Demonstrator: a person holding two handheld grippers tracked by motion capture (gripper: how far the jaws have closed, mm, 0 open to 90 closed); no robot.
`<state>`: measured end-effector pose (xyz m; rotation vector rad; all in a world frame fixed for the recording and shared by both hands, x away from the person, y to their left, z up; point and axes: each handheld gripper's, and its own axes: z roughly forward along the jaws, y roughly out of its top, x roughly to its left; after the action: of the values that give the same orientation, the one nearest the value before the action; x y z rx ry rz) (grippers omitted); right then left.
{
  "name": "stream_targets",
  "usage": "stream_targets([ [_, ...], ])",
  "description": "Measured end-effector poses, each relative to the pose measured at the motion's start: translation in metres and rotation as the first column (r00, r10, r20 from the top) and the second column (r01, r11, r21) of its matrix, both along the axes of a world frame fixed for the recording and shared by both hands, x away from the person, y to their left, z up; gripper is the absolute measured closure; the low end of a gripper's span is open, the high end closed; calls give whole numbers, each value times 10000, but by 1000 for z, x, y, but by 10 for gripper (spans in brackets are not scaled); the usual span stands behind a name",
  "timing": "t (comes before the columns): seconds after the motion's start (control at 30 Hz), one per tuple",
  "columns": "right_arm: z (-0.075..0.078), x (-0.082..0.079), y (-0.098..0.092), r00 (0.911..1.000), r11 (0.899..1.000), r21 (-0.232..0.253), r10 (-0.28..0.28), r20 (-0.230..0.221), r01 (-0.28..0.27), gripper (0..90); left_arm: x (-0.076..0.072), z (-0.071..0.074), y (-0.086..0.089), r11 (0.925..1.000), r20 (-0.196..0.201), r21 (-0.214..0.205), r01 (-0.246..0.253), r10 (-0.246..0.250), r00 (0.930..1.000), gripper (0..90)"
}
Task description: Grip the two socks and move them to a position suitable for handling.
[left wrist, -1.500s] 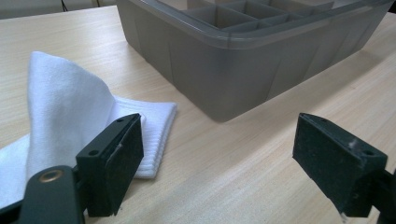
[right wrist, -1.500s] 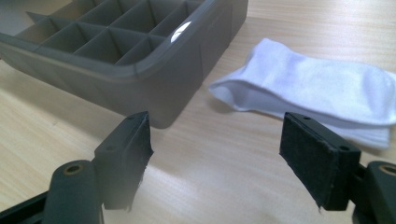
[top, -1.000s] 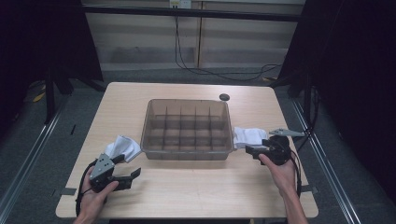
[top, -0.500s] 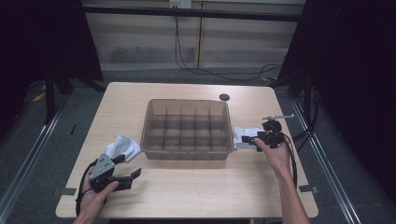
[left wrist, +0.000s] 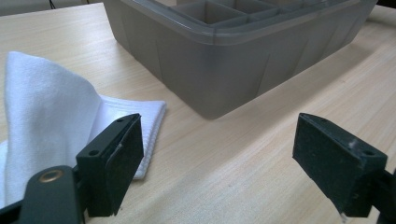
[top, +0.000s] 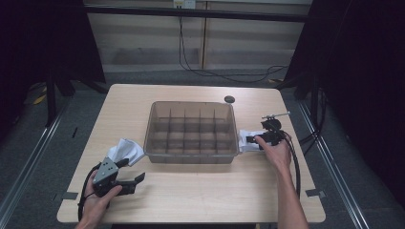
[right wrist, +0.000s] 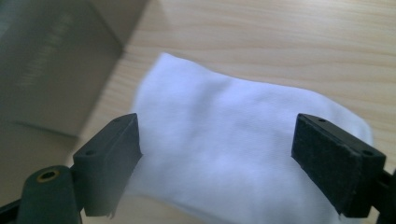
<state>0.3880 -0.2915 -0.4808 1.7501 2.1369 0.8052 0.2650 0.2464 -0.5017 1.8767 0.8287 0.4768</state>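
Apparently right claw gapes over white cloth.

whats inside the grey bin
The bin is split by dividers into a grid of compartments, and those that the high view shows look empty. The near wall hides part of the front row's floor.

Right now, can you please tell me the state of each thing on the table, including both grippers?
Left gripper: open, low over the table, holding nothing.
Right gripper: open, jaws astride the right cloth.
Left cloth: crumpled, lying left of the bin.
Right cloth: lying flat, right of the bin, not gripped.
Divided bin: upright, its compartments look empty.
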Motion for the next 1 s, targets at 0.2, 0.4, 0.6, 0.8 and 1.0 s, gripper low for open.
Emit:
stream_targets([
  [0.2, -11, 1, 6, 9999, 9999, -137, 91, -128, -93, 125, 0, 0, 0, 10000, 36, 55, -3, 3, 10000, 162],
  [0.4, -15, -3, 19, 9983, 9894, -1338, 545, -183, -565, 101, -1, 0, -1, 10000, 11, 47, 1, -1, 10000, 164],
  [0.6, -14, -4, 23, 9987, 9892, -1435, 237, -441, -298, 105, -1, 0, 0, 10000, -2, 63, 7, -7, 10000, 165],
  [0.8, -10, -5, 25, 9981, 9886, -1505, -97, -616, 4, 208, -2, 0, -1, 9999, 46, 130, 42, -43, 10000, 172],
  [1.0, -4, -8, 15, 9977, 9892, -1450, -285, -612, 194, 564, -1, 0, -1, 10000, -46, 54, 39, -39, 10000, 171],
])
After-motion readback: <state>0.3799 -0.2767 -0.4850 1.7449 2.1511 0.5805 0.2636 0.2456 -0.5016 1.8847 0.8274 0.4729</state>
